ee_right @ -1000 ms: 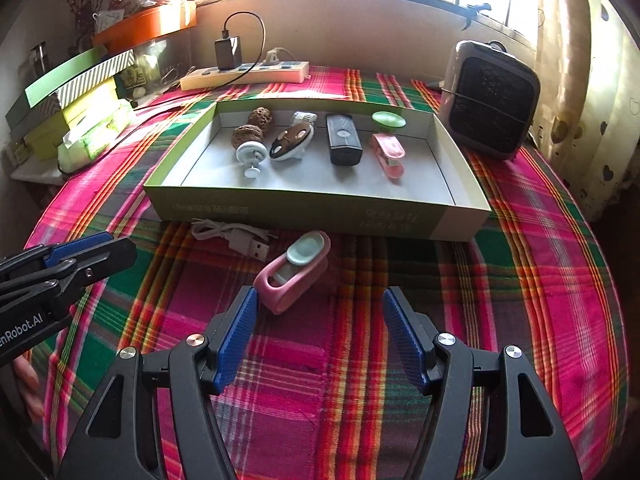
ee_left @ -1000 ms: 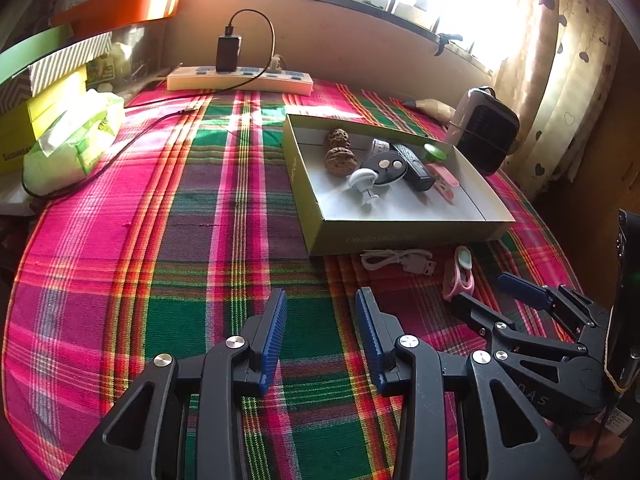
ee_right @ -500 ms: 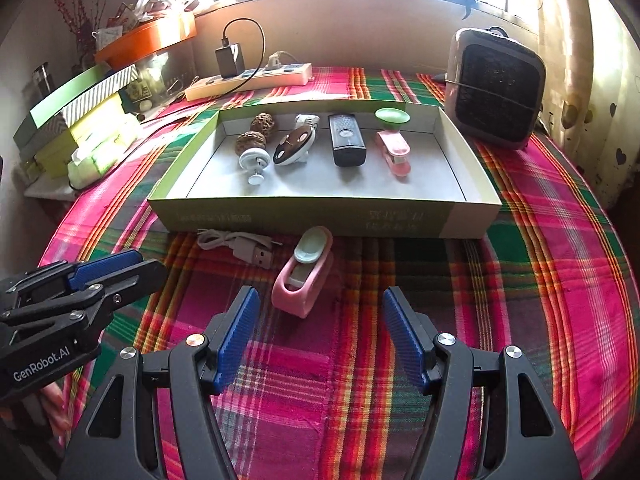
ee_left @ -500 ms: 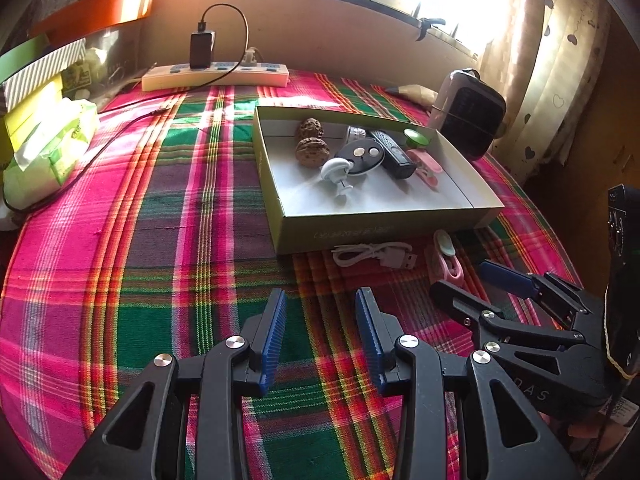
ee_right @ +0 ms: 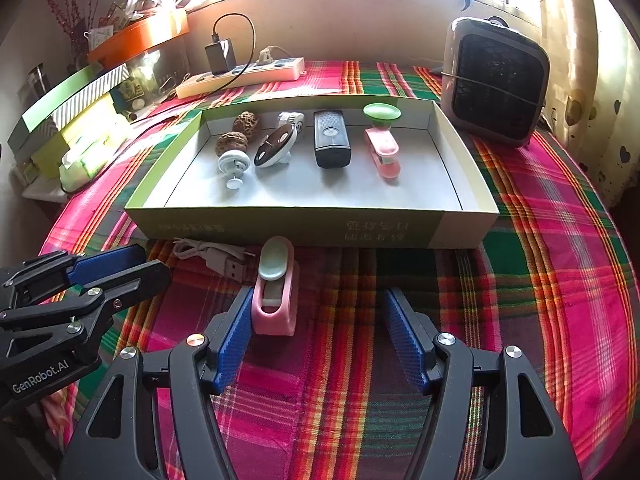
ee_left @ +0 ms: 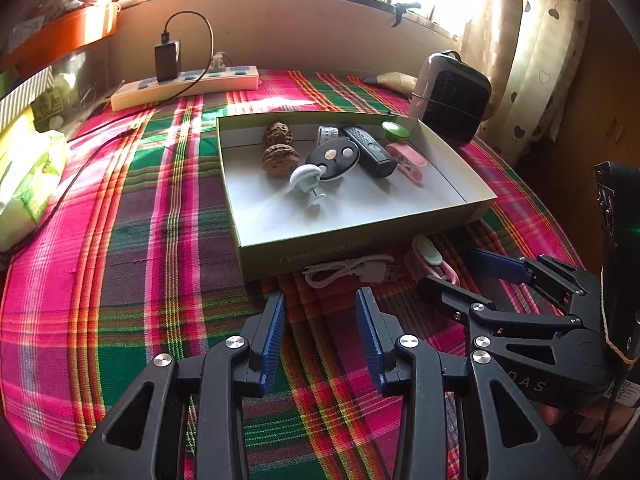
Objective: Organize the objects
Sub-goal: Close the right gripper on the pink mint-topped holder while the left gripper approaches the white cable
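Note:
A pink clip (ee_right: 276, 304) with a pale green pad lies on the plaid cloth, inside the jaws of my right gripper (ee_right: 318, 300) and close to its left finger; the pads are clear of it, jaws open. A coiled white USB cable (ee_left: 352, 270) lies against the front wall of the shallow green box (ee_left: 360, 240). My left gripper (ee_left: 321, 300) hovers open and empty just short of the cable. The box holds two walnuts, a white hook, a black fob, a black remote and another pink clip (ee_right: 382, 150). The left gripper (ee_right: 154, 264) shows at the right wrist view's left edge.
A power strip (ee_left: 184, 86) with a charger lies along the back wall. A small heater (ee_right: 496, 92) stands right of the box (ee_right: 304, 226). A tissue pack (ee_left: 28, 184) and stacked boxes (ee_right: 68, 112) sit at the left. The round table drops off near both grippers.
The left gripper has slid right and rolled a little, so the cable now lies straight ahead of it. The right gripper has edged closer to the pink clip, which now sits between its fingers.

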{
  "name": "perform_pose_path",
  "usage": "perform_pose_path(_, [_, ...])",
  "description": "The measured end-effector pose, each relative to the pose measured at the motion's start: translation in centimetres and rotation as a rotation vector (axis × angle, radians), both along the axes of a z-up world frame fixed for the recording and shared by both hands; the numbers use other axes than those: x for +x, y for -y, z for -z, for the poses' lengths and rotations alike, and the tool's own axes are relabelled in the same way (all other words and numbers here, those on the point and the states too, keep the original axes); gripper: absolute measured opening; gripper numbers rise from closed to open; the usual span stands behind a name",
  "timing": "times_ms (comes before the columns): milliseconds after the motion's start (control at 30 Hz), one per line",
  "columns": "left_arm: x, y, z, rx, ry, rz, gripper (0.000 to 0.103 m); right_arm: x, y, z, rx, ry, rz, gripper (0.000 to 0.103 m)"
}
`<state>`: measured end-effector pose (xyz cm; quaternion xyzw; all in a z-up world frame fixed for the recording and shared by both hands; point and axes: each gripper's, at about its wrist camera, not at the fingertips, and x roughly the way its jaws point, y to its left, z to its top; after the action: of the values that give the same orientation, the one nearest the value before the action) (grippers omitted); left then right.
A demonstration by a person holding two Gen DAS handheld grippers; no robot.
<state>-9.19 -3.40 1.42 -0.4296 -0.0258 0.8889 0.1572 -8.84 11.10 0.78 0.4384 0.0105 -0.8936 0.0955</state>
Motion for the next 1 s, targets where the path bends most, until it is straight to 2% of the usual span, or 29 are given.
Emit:
perform_pose_path(67, [-0.2, -0.3, -0.1, -0.005, -0.004, 0.011, 0.034, 0.0, -0.2, 0.0, 0.004, -0.003, 0.000, 0.064])
perform_pose_path(367, [-1.1, -1.7, 0.3, -0.035, 0.002, 0.051, 0.035, -0.1, -0.4, -0.1, -0.004, -0.013, -0.047, 0.044])
perform_pose_path(500, [-1.3, -2.4, 0.4, -0.046, 0.002, 0.070, 0.035, -0.1, -0.4, -0.2, -0.020, -0.014, -0.076, 0.032])
perform_pose_path(633, [-1.3, -3.0, 0.3, -0.041, 0.007, 0.092, 0.035, 0.0, -0.4, -0.3, -0.030, -0.017, -0.094, 0.028])
perform_pose_path(700, [-1.0, -3.5, 0.4, -0.047, 0.011, 0.110, 0.035, 0.1, -0.5, -0.4, -0.024, -0.024, -0.095, 0.022])
perform_pose_path(900, [-0.3, -5.0, 0.4, -0.056, 0.011, 0.163, 0.035, 0.1, -1.6, -0.5, -0.008, -0.033, -0.082, 0.021])
perform_pose_path(1000, [-0.1, -5.2, 0.0, -0.090, -0.017, 0.162, 0.035, 0.3, -2.3, -0.6, -0.009, -0.039, -0.079, 0.020])
